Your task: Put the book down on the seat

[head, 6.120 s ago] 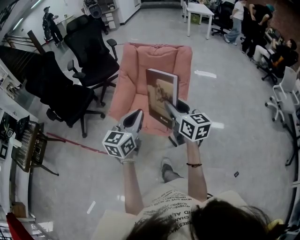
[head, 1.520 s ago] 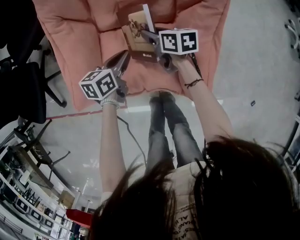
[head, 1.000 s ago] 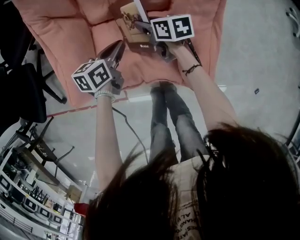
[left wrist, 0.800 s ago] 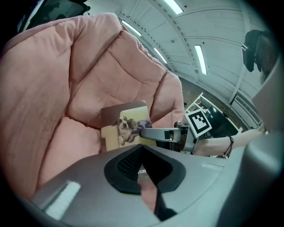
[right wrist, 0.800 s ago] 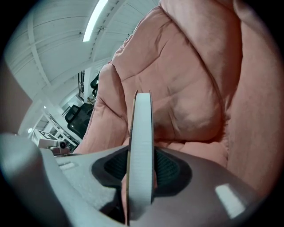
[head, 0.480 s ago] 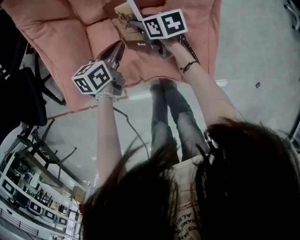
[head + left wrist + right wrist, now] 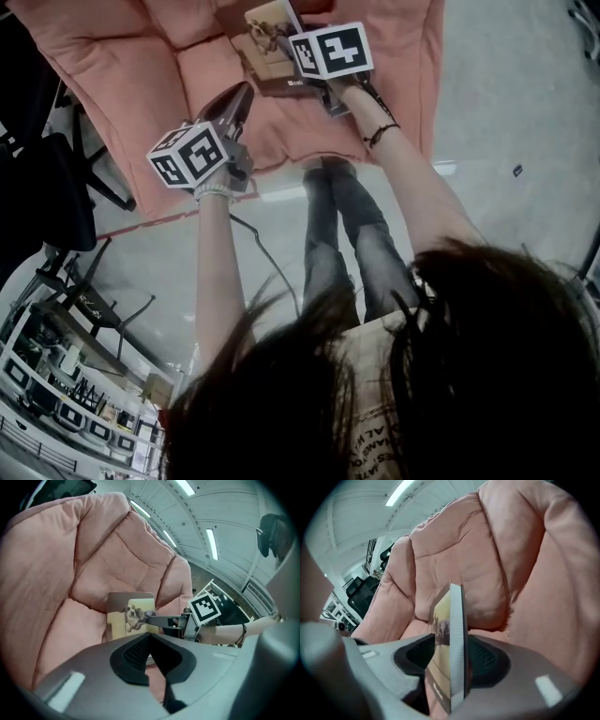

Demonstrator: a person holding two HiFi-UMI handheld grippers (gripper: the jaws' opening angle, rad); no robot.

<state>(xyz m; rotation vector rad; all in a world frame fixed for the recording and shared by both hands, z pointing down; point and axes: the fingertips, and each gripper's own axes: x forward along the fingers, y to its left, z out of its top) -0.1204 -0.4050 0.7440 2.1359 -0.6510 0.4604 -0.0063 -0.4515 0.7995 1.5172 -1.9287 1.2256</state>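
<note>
We note right gripper [image 7: 454,662] jaws just opened, loose around book [image 7: 270,45] propped at back of seat [image 7: 211,80]; left gripper [image 7: 150,651] clenched, empty. Risk: withdrawing jaw snags cover, topples book.

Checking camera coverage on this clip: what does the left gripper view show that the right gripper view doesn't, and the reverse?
Only the left gripper view: the book with its dog-picture cover face on, the right gripper reaching to it, the person's forearm, and the left gripper with its own jaws together and empty. Only the right gripper view: the book edge-on between the right gripper's jaws, which have just been opening, and black office chairs behind. Both: the book and the pink padded seat.
</note>
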